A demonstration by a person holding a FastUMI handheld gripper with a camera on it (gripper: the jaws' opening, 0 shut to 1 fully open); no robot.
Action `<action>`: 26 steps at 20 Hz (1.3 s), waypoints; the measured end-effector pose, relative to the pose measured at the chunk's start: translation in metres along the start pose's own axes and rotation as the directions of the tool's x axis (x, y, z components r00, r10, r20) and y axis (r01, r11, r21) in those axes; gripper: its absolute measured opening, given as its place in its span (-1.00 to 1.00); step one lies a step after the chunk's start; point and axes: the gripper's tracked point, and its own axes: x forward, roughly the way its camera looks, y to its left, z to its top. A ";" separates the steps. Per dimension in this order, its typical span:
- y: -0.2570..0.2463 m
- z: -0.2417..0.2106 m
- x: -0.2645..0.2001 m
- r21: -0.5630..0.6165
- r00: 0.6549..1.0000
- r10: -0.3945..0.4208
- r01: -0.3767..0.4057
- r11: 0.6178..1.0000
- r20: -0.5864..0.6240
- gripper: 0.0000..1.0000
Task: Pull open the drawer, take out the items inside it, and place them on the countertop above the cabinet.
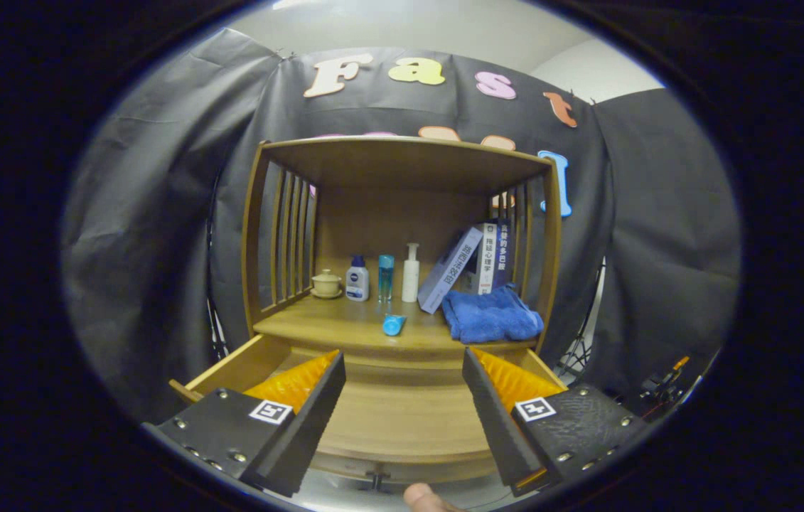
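The wooden cabinet's drawer (402, 419) is pulled out toward me, and its bare wooden floor shows between my fingers. My gripper (403, 370) hovers over the drawer, open, with nothing between its fingers. On the countertop (323, 326) above the drawer, just beyond the fingertips, lies a small blue tube (393, 324) on its side. A folded blue towel (490, 313) rests on the countertop to the right of the tube.
At the back of the countertop stand a small lidded cup (325, 283), a white and blue bottle (357, 279), a thin blue bottle (386, 276) and a white pump bottle (410, 272). Several books (476, 263) lean at the right. Slatted side walls and a wooden top enclose the shelf. A fingertip (424, 498) shows below the drawer front.
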 end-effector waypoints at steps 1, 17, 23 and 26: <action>0.000 -0.004 -0.005 0.007 1.000 -0.003 0.003 1.000 0.006 0.97; -0.013 -0.078 -0.035 0.176 0.999 -0.022 0.030 0.984 -0.048 0.99; -0.010 -0.093 -0.034 0.168 0.998 -0.018 0.029 0.985 -0.065 0.98; -0.006 -0.112 -0.030 0.157 0.996 -0.015 0.029 0.987 -0.088 0.99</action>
